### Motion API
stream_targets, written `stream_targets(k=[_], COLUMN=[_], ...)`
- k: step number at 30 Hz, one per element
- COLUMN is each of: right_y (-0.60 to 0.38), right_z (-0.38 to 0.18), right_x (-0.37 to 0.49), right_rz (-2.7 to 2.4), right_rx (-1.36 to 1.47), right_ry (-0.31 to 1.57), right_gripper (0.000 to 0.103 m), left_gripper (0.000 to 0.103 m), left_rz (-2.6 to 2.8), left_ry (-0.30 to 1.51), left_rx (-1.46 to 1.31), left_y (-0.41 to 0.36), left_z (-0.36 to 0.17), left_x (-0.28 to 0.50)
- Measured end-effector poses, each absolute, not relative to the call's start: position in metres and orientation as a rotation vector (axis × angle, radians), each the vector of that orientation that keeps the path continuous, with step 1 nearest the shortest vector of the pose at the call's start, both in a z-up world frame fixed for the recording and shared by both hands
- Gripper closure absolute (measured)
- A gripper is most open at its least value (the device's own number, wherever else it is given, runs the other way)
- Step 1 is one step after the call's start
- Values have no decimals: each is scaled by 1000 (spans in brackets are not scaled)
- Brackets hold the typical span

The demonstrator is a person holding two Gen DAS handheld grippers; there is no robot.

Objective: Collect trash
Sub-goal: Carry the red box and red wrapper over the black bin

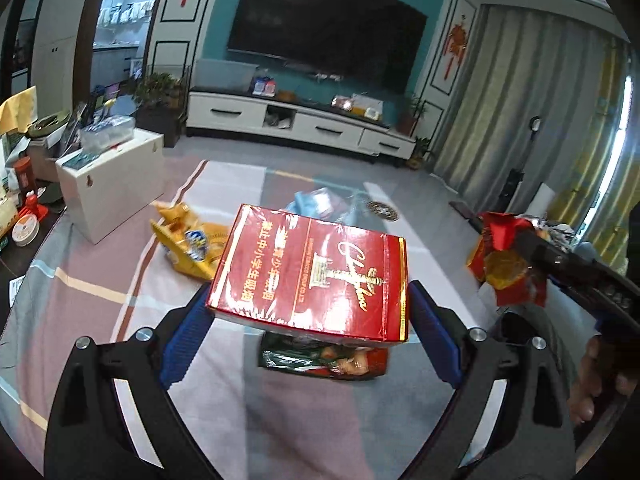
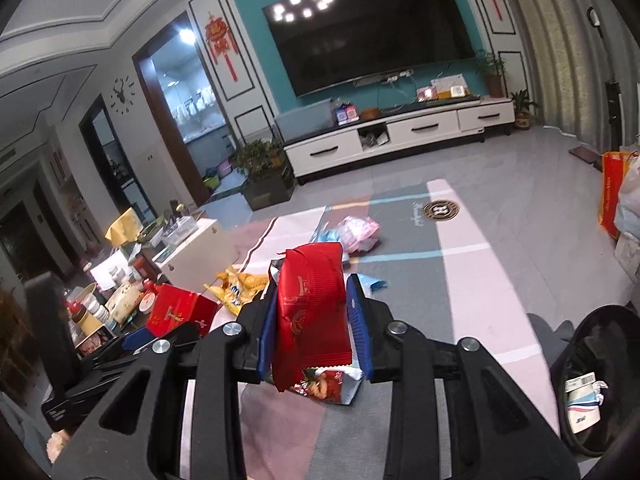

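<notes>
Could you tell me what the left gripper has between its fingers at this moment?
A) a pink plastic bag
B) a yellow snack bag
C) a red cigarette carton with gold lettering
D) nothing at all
C: in the left wrist view the left gripper has its blue pads against both sides of the red cigarette carton, lifted above the mat, while the yellow snack bag lies on the mat beyond it.

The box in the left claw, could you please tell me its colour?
The box is red with gold trim and lettering, clearest in the left wrist view.
</notes>
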State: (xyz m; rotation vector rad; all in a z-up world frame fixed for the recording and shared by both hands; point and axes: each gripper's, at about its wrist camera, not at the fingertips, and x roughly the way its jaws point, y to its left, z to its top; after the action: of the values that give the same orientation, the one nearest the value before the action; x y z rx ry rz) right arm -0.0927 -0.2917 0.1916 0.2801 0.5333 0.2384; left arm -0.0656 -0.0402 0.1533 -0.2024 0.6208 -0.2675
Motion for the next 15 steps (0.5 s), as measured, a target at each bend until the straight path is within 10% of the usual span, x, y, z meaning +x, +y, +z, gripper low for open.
stream_targets(k=[15], right_y=[-361], right_z=[206], right_x=[-136], right_rz=[10], right_rx=[326], right_ry=[404], right_gripper=[69], left_gripper=[10], left_rz=[-427], left_ry=[564], left_rx=[-143], left_y=[-145], left_z=[171], left_x=[-83])
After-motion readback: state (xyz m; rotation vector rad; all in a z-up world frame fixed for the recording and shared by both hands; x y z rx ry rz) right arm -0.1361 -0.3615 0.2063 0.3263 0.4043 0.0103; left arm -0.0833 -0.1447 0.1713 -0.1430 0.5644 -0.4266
